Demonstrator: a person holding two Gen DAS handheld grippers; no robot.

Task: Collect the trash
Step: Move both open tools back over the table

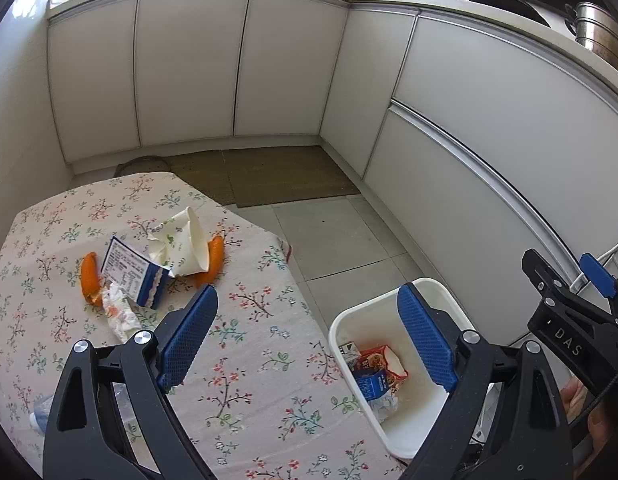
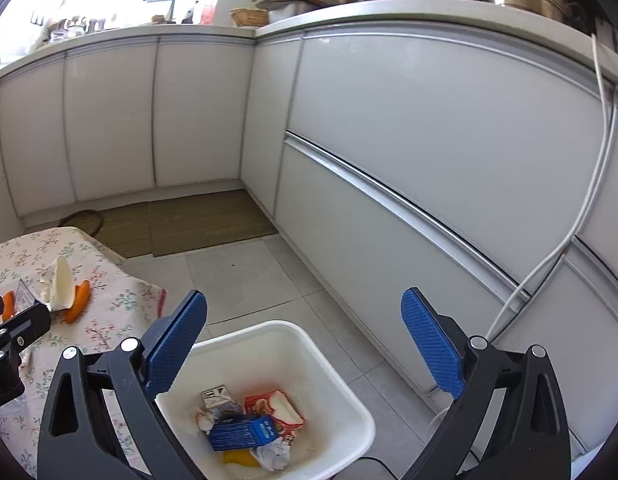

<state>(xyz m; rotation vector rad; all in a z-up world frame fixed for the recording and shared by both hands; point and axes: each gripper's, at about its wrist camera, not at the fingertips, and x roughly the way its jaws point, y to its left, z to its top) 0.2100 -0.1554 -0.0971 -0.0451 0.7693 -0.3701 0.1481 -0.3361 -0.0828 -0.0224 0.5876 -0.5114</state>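
Note:
On the floral tablecloth [image 1: 249, 380] lies a pile of trash: a blue and white carton [image 1: 133, 276], a crumpled white paper cup [image 1: 185, 244], orange peels [image 1: 89, 280], and a crumpled wrapper [image 1: 119, 316]. A white bin [image 2: 309, 344] stands on the floor beside the table and holds a blue box [image 2: 243, 432], a red packet [image 2: 275, 408] and crumpled paper. My left gripper [image 1: 309, 332] hangs open over the table edge, empty. My right gripper [image 2: 305, 344] is open above the bin, empty. It also shows at the right of the left wrist view [image 1: 569, 280].
White kitchen cabinets [image 2: 389, 140] wrap around the corner behind. A brown mat [image 1: 269, 176] lies on the tiled floor. A white cable [image 2: 565, 248] hangs down the cabinet front on the right. Pots and clutter sit on the countertop [image 2: 349, 12].

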